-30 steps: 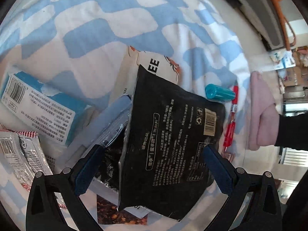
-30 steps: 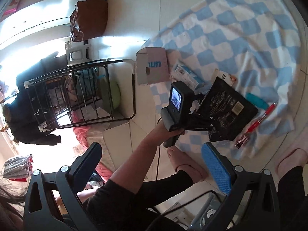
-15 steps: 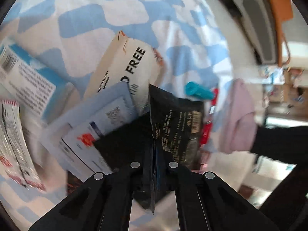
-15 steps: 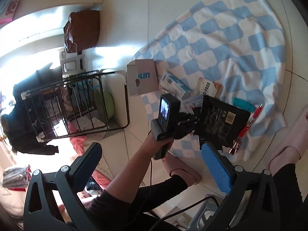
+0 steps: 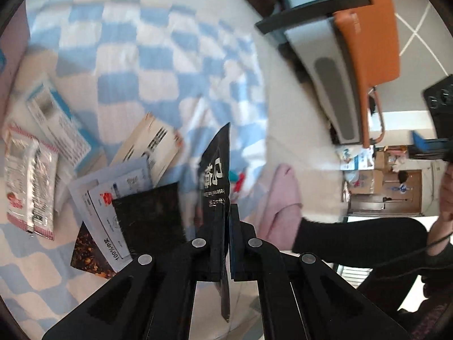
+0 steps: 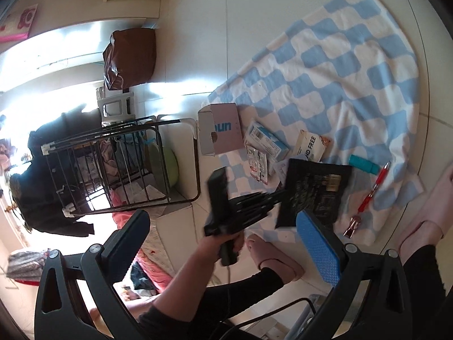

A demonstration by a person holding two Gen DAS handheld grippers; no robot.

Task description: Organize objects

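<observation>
My left gripper (image 5: 225,218) is shut on a black foil packet (image 5: 215,167) and holds it edge-on, lifted off the blue-and-white checked cloth (image 5: 158,65). The right wrist view shows the same packet (image 6: 314,189) held in the air by the left gripper (image 6: 279,195). My right gripper (image 6: 223,226) is open and empty, high above the floor. Loose on the cloth lie a white "FREE" packet (image 6: 310,147), a blue-and-white box (image 6: 266,141), red-and-white sachets (image 6: 259,167), a teal tube (image 6: 363,164) and a red pen (image 6: 371,192).
An open pink cardboard box (image 6: 220,129) stands at the cloth's left edge. A black wire rack (image 6: 119,167) lies on the floor beside it. Pink slippers (image 6: 274,257) and the person's legs are near the cloth's near edge. A grey-and-orange chair (image 5: 348,56) stands beyond the cloth.
My left gripper closed on the black packet and lifted it off the pile, turning it edge-on. A black sheet and white papers under it are now uncovered. The right gripper stayed open.
</observation>
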